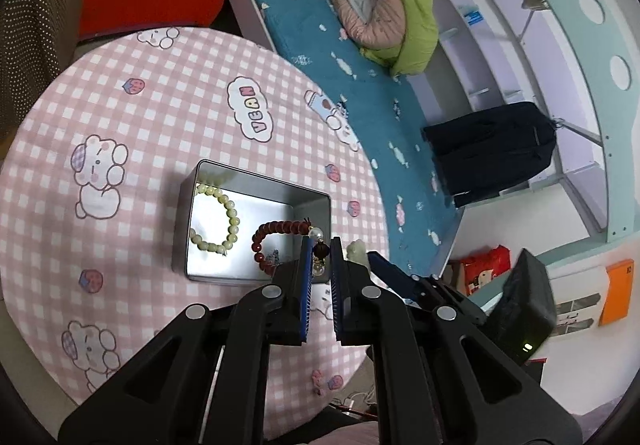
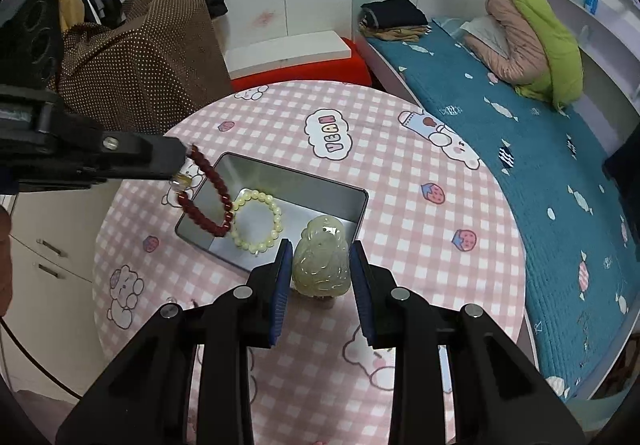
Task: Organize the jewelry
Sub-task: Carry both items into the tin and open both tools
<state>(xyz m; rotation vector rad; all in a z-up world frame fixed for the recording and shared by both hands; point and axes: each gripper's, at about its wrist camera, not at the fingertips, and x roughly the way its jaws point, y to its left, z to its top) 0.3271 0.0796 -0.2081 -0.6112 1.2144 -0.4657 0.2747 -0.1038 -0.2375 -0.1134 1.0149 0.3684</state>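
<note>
The left claw (image 1: pixel 320 257) is pinching the red bracelet (image 2: pixel 208 201) above the tin (image 2: pixel 360 205); it should be lowering before letting go. The right claw (image 2: pixel 320 265), spread around the pendant (image 2: pixel 320 261) at the tin's 5 o'clock, should be closing squarely.

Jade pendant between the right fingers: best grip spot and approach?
Grip the jade pendant across its wide lower body, coming from the near side along the right gripper axis. It stands upright at the tin edge, flanks facing the pads; the carved top narrows and would probably slip.

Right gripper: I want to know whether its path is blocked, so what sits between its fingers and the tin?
In the right wrist view, only the pale green jade pendant sits between the right gripper fingers, in front of the metal tin.
</note>
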